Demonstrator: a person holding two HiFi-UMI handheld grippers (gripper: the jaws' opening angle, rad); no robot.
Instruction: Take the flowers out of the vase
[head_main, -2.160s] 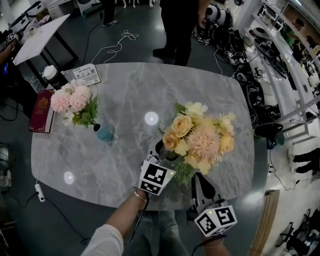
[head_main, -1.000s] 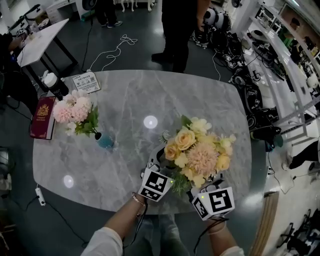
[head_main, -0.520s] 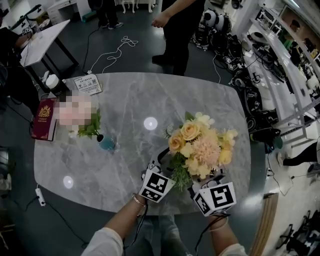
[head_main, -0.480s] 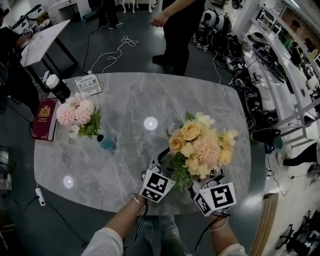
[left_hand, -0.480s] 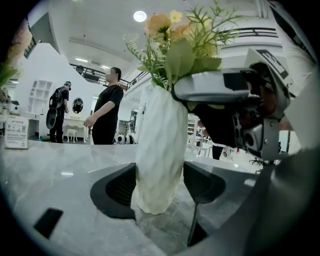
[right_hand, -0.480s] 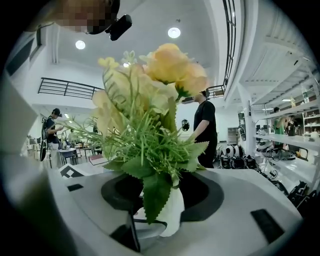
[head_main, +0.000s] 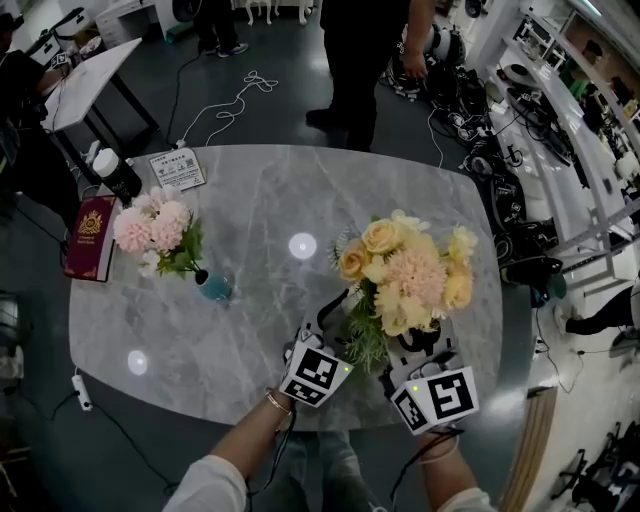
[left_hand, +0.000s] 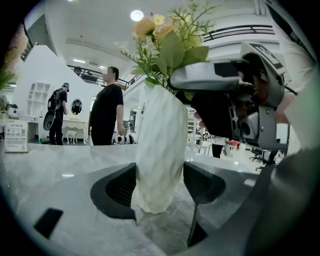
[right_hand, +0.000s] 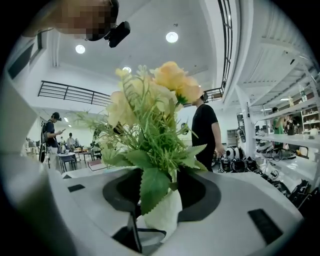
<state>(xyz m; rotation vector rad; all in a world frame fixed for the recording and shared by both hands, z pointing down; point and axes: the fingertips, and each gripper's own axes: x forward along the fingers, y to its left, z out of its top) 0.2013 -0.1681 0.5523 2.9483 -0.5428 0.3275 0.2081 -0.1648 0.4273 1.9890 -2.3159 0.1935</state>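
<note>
Holding vase (left_hand: 159, 140) on table (head_main: 250, 200) w/ L gripper (left_hand: 160, 187), jaws pressed on its white ribbed body | R gripper (right_hand: 161, 192) jaws closed on flowers (head_main: 410, 280) at leafy stems (right_hand: 152, 165) just above vase mouth | est.: bunch light, leaves slippery, blooms crushable; vase prob. fragile, tippy | grip low on stems.

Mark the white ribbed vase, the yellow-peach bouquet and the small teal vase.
white ribbed vase (left_hand: 160, 155): left gripper view, mid body.
yellow-peach bouquet (head_main: 414, 273): head view, central bloom.
small teal vase (head_main: 214, 288): head view, body.
</note>
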